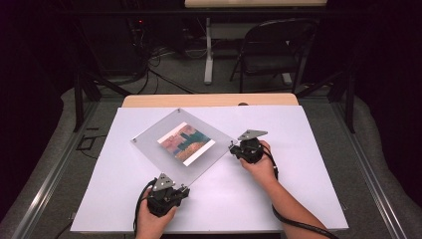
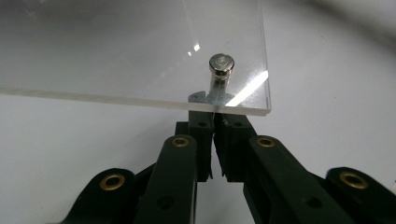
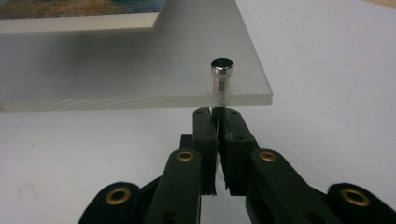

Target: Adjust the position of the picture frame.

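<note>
High view: grippers (image 1: 185, 190) clamped on acrylic frame (image 1: 182, 145)

1. Left gripper (image 1: 183, 190) – black body, grey three-cornered plate on top, black cable trailing.
2. Right gripper (image 1: 232, 147) – same black build and grey plate.
3. Jaw arms carry brass-ringed pivot holes; bare forearms, no sleeves.

Dark room: grey carpeted floor (image 1: 189, 74), black folding chair (image 1: 273, 50) beyond the white-topped counter (image 1: 278, 199), white table leg (image 1: 208, 55) beside tangled cables (image 1: 149, 55), black frame struts (image 1: 78, 99) at both sides.
</note>
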A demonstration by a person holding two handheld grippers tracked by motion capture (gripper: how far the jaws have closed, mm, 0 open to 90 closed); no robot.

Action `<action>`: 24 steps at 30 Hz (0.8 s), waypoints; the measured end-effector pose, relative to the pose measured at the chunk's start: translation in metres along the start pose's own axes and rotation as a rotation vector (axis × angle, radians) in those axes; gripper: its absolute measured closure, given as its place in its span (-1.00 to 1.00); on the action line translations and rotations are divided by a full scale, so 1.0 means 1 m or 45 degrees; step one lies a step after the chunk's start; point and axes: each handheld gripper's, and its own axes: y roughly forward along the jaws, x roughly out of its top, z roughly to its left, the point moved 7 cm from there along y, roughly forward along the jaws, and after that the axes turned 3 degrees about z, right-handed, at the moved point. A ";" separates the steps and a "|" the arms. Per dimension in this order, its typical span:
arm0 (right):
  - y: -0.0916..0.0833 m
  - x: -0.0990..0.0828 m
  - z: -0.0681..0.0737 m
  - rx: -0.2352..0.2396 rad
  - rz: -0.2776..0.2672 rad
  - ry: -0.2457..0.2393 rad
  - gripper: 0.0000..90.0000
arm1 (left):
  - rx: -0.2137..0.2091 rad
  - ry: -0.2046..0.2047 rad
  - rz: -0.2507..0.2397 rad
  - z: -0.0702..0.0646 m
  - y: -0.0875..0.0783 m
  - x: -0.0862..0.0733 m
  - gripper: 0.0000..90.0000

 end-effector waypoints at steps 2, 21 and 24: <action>-0.009 -0.003 0.001 -0.001 0.014 0.008 0.90 | -0.002 0.001 -0.008 0.001 -0.001 0.001 0.90; -0.091 -0.050 0.035 -0.027 -0.033 0.156 0.90 | 0.000 -0.047 -0.050 0.031 0.002 0.035 0.90; -0.088 -0.045 0.027 -0.042 -0.057 0.195 0.90 | -0.002 -0.075 -0.066 0.036 0.007 0.043 0.90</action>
